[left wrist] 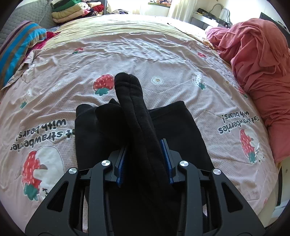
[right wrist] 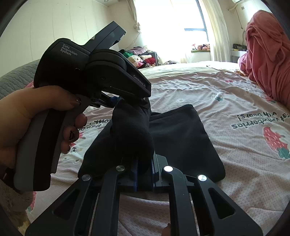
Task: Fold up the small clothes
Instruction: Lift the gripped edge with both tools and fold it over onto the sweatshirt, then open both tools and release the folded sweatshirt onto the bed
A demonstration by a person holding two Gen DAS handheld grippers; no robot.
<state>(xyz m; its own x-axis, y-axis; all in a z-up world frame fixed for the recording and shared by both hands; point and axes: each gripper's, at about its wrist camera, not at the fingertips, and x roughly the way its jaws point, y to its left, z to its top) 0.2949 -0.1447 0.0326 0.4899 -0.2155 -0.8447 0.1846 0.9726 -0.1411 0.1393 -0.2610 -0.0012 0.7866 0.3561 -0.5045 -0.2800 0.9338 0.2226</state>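
Note:
A pair of black socks (left wrist: pixel 134 112) is held lifted above the bed, over a flat black garment (left wrist: pixel 181 127) lying on the strawberry-print sheet. My left gripper (left wrist: pixel 145 150) is shut on the socks, its blue pads pressing both sides. In the right wrist view my right gripper (right wrist: pixel 144 168) is shut on the other end of the same socks (right wrist: pixel 132 134), close in front of the left gripper (right wrist: pixel 112 101), which a hand holds at the left. The flat black garment (right wrist: pixel 184 141) lies beneath them.
The pink strawberry sheet (left wrist: pixel 145 54) covers the bed. A heap of salmon-pink cloth (left wrist: pixel 257 72) lies at the right edge. Folded clothes (left wrist: pixel 72 10) are stacked at the far left, beside a striped blue cloth (left wrist: pixel 20 47). A desk (left wrist: pixel 208 16) stands far right.

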